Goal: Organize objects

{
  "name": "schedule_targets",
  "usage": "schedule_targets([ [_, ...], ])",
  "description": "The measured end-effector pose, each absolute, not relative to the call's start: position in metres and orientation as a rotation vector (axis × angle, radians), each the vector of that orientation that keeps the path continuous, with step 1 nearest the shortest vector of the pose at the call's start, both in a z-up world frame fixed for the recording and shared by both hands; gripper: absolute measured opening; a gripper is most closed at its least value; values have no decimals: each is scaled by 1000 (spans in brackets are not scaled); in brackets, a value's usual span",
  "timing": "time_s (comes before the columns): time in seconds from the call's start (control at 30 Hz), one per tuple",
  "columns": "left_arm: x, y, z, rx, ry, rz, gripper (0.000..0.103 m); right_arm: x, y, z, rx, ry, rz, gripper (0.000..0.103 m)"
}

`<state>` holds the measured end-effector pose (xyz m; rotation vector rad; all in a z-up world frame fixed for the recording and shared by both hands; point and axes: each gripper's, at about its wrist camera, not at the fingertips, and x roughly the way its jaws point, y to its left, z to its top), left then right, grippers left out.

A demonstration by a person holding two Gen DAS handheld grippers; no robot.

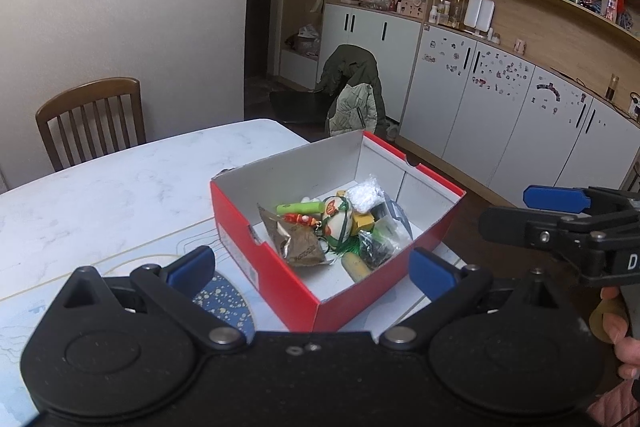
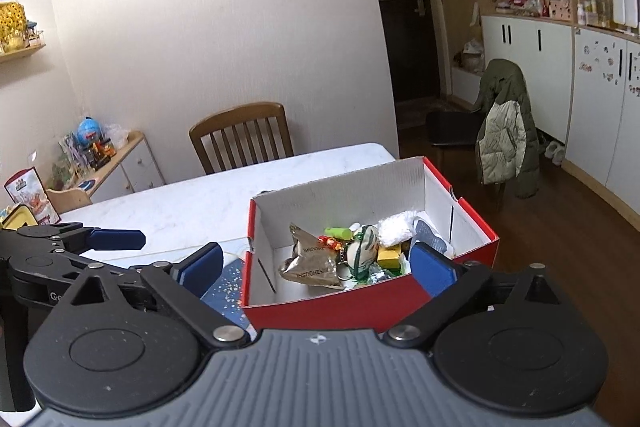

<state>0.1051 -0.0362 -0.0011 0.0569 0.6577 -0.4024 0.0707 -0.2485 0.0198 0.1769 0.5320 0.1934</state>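
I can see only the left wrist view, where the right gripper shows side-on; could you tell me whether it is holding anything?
Observer: No. In the right wrist view the right gripper is open and empty, with its blue pads spread to either side of the near end of the red box.
Operator: Thank you. Is there any furniture left of the wooden chair, beyond my frame?
Observer: Yes. A low white cabinet stands against the wall there, with a blue globe toy among the clutter on top.
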Motion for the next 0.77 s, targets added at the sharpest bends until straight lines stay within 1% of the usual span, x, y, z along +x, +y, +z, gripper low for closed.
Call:
schedule_targets([
  [0.17, 99, -25, -2, 49, 660, -407, 103, 58, -236, 21, 167, 504, 172, 102],
  [0.57, 92, -4, -6, 34, 679, -402, 103, 46, -214, 17, 166, 530, 122, 103],
  [0.77, 86, 5, 0, 26, 646, -396, 103, 40, -202, 18, 136, 520, 95, 103],
])
